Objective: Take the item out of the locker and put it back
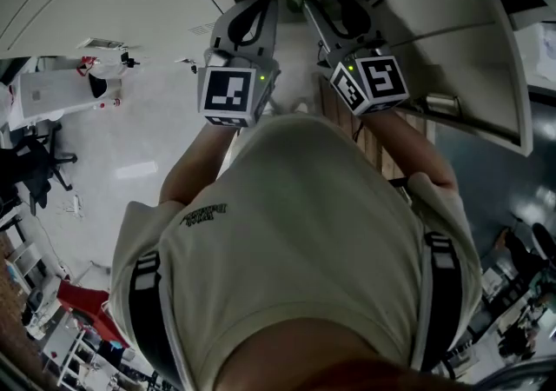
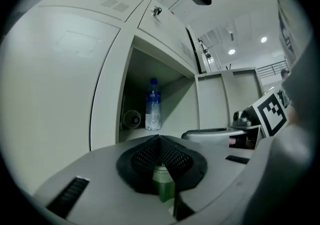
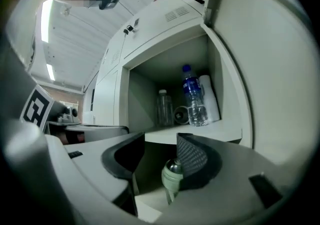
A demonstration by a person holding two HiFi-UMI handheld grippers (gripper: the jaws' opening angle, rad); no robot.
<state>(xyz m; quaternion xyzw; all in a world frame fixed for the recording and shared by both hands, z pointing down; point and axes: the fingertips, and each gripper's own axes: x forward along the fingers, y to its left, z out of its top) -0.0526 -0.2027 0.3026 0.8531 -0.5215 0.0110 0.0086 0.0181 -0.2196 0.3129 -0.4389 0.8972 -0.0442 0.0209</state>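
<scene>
- The blue-capped water bottle (image 3: 192,96), probably the item, is standing upright on the locker's shelf (image 3: 200,134), untaken.
- The right gripper (image 3: 161,138) is hovering outside the opening with its jaws half apart, grasping nothing. A pale-green knob (image 3: 172,174), possibly its own part, is showing low between them.
- The left gripper (image 2: 160,138) is showing its jaws clenched tip to tip.
- The reach is in hand. The next move is calling for straddling the bottle.
- A clear bottle (image 3: 163,109) and a white roll (image 3: 211,99) are sharing the shelf.
</scene>
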